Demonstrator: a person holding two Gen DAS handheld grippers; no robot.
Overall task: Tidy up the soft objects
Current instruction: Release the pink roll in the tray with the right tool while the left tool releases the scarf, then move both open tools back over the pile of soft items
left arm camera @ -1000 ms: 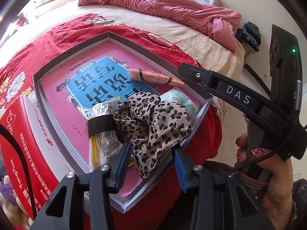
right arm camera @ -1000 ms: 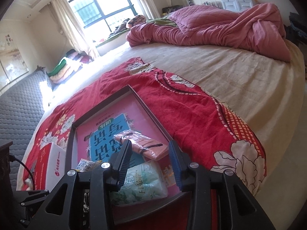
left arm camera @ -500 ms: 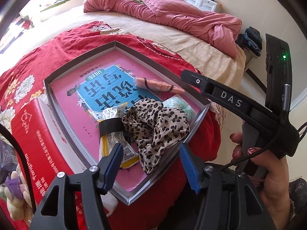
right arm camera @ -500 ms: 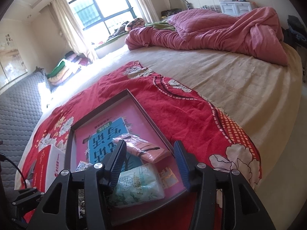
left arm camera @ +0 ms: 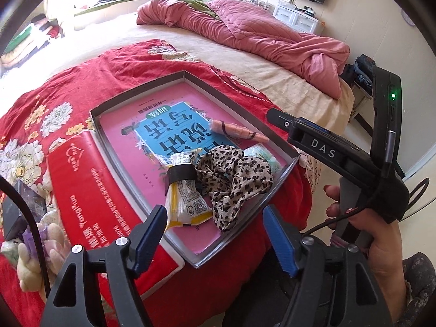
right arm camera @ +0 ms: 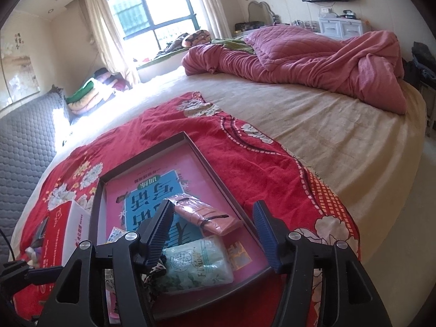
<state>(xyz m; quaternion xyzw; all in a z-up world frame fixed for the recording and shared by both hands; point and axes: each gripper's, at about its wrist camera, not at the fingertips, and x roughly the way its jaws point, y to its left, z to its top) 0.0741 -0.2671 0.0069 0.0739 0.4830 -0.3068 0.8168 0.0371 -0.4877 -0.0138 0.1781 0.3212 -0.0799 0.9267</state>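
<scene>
A grey-rimmed tray [left arm camera: 275, 141] with a pink and blue bottom lies on a red floral cloth [left arm camera: 109, 65] on the bed. In it lie a leopard-print cloth [left arm camera: 237, 179], a yellow-white packet with a black band [left arm camera: 185, 199], a pink rolled packet [left arm camera: 237, 132] and a pale green tissue pack [right arm camera: 199, 265]. My left gripper [left arm camera: 215, 231] is open and empty, above the tray's near corner. My right gripper [right arm camera: 215, 231] is open and empty, above the green pack and the pink packet [right arm camera: 207, 215]. It also shows in the left wrist view [left arm camera: 338, 155].
A red and white carton [left arm camera: 90, 190] lies left of the tray, with a plush toy [left arm camera: 32, 248] beside it. A rumpled pink quilt [right arm camera: 313, 54] lies at the far side of the beige bed. The bed's edge drops off on the right.
Both grippers have drawn back and up from the tray. The leopard cloth lies in the tray, clear of the left fingers. Both grippers have opened wider.
</scene>
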